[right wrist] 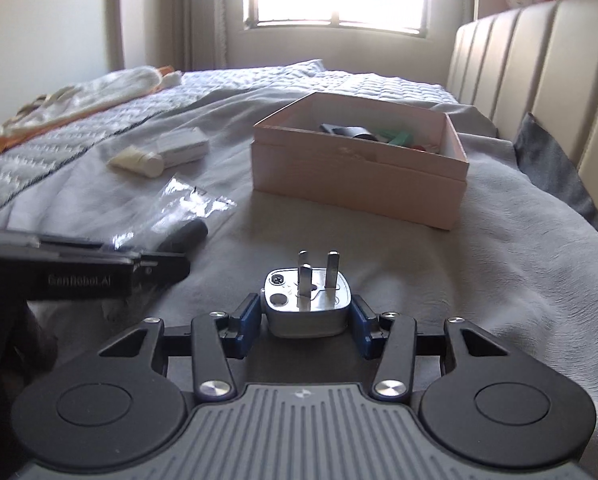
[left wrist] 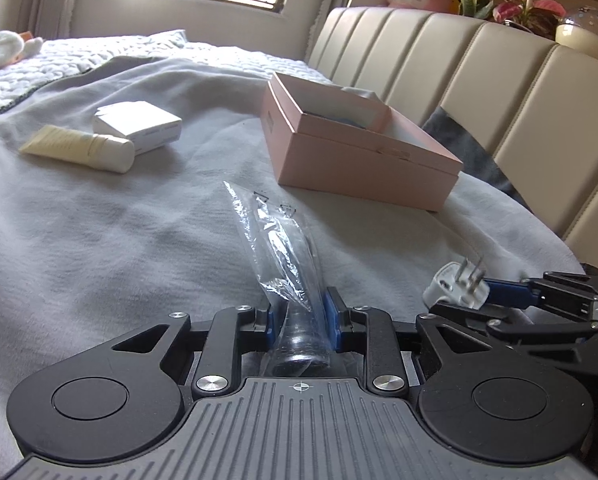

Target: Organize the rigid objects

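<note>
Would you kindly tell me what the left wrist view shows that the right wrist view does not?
Only the left wrist view shows the potted pink-leaved plant behind the headboard. Only the right shows green and dark items inside the pink cardboard box. Both show the box, the left gripper clamping a bagged dark cylinder, and the right gripper clamping a white three-pin plug adapter.

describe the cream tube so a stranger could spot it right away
On the grey blanket covering the bed, look left of the open pink box. The cream tube lies flat beside a small white carton; it alone is round, pale yellow, with a white cap.
</note>
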